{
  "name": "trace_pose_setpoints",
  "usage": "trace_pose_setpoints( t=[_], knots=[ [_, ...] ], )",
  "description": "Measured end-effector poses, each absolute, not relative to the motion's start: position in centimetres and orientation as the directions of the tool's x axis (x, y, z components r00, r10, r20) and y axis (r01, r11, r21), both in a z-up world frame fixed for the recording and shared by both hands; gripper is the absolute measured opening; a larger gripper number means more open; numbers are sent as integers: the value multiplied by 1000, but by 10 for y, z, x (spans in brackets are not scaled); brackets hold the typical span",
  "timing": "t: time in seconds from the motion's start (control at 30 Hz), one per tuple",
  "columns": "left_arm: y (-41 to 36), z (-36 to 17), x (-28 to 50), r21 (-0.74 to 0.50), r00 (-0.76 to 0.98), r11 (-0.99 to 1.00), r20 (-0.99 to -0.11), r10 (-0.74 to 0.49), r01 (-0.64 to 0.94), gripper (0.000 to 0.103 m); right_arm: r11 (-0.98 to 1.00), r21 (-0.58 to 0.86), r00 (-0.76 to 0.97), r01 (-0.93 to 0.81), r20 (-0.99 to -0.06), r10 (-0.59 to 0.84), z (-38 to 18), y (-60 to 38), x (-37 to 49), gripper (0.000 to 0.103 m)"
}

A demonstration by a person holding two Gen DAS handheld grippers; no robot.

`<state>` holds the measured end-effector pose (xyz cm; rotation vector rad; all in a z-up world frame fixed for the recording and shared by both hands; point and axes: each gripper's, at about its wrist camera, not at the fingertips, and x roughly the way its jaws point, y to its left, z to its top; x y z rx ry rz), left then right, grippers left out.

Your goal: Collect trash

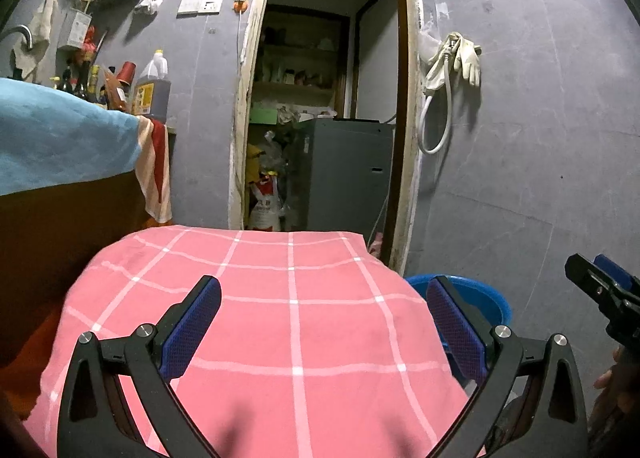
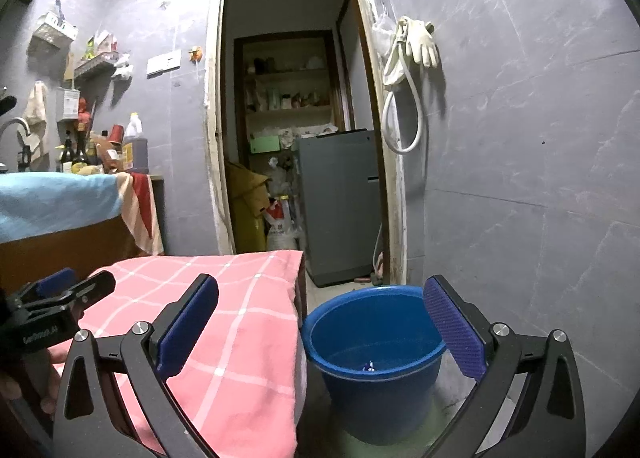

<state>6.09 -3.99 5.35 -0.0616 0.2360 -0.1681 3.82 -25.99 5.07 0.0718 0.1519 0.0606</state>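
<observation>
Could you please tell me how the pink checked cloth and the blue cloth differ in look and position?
The pink cloth has a white grid; the blue cloth is plain. The pink cloth covers the low table right beneath both tongs; the blue cloth lies on a higher counter to the left, by bottles. The pink cloth sits beside the blue bucket; the blue cloth does not. Both drape over an edge.

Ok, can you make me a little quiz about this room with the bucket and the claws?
1. True or false: both claws are open and empty.
2. What colour is the bucket beside the table?
A red
B blue
C green
3. Fill in: the table wears a pink checked ____.

Key:
1. True: the left claw and right claw hold nothing.
2. B. A small scrap already lies at its bottom.
3. Tablecloth, with no trash showing on it.
</observation>
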Motion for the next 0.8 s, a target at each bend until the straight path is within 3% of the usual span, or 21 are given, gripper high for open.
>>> trace_pose_setpoints(
  t=[0.8],
  knots=[
    [-29,24,24,-85,960,985,-228,-163,148,101,998,63,986,-18,-166,28,22,-249,4,103]
  ],
)
